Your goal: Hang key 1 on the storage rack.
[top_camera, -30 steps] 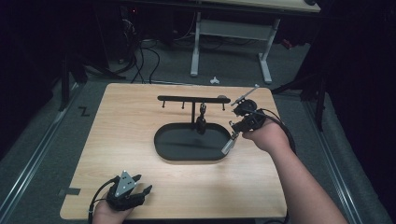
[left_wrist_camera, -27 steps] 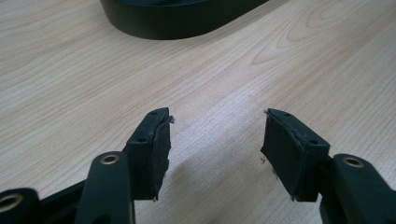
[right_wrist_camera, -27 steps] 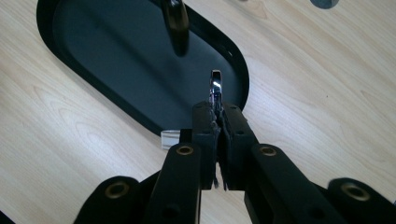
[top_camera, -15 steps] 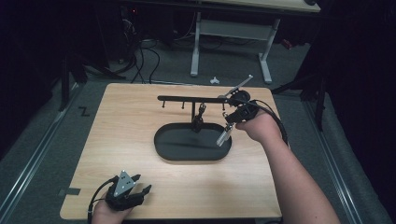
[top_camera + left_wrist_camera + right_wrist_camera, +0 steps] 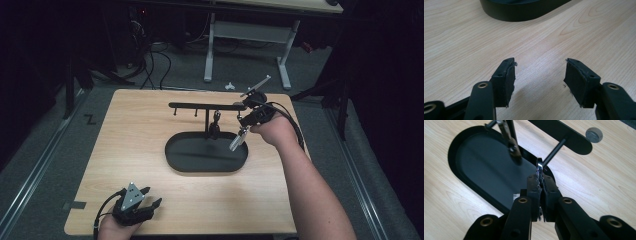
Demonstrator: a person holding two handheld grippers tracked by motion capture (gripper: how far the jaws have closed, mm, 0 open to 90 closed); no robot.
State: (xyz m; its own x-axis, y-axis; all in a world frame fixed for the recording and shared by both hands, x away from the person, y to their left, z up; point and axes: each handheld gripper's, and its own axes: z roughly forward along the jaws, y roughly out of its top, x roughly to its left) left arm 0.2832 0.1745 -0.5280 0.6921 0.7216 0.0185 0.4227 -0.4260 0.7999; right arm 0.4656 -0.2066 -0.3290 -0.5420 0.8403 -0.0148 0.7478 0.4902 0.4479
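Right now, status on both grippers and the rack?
Right gripper shut on small silver wrench, beside black hook rack over black oval tray. Left gripper open, idle on wooden table. Nothing in the way.

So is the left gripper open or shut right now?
Open. The left gripper has its jaws spread wide apart, bare wooden table showing between them, nothing held.

Pale wooden table top (image 5: 150, 150), centre of the high view: smooth, matt, with visible grain. Black oval tray (image 5: 175, 155), mid-frame: matt, probably painted metal, with a faint sheen on its floor. Black rack with crossbar and pegs (image 5: 200, 105), above the tray: matt. Small shiny silver metal wrench (image 5: 539, 167), centre of the right gripper view: polished, reflective. Black jaw pads (image 5: 507, 80), lower left gripper view: matt, rubbery, frayed at the edges. Grey floor (image 5: 40, 165), left edge: rough, carpet-like.
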